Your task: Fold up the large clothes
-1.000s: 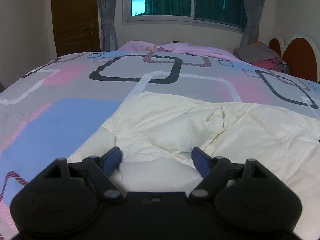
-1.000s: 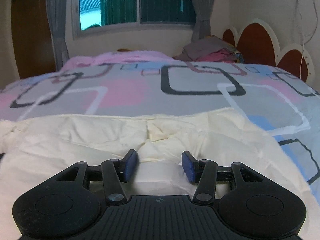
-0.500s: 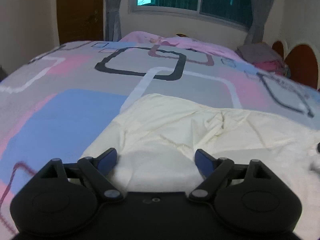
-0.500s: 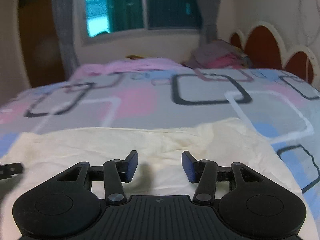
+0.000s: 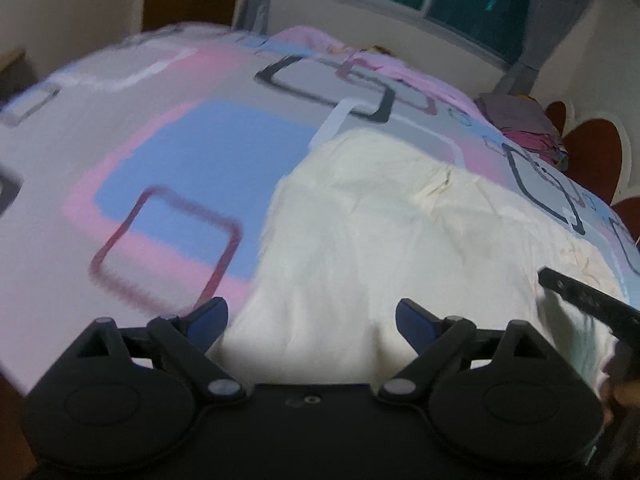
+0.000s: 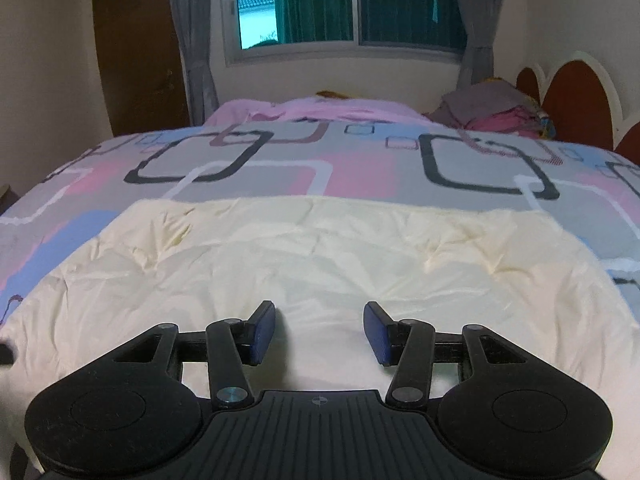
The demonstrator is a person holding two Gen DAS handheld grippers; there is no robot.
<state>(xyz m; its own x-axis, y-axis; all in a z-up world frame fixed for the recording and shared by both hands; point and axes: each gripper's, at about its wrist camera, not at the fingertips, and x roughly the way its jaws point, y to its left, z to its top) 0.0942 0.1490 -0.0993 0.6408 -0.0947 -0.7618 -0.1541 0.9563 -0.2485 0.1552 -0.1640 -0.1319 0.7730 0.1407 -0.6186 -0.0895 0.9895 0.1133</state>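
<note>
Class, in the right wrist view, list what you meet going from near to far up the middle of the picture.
right gripper → cream garment → patterned bedspread → pink blanket → window

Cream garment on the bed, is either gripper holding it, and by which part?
Neither. The cream garment lies under both; the left gripper, jaws opening, and the right gripper grip nothing.

The cream crumpled garment (image 6: pixel 320 248) now lies flatter, its raised folds gone; the left gripper (image 5: pixel 312 316) is opening wider, over its 9 o'clock edge
</note>
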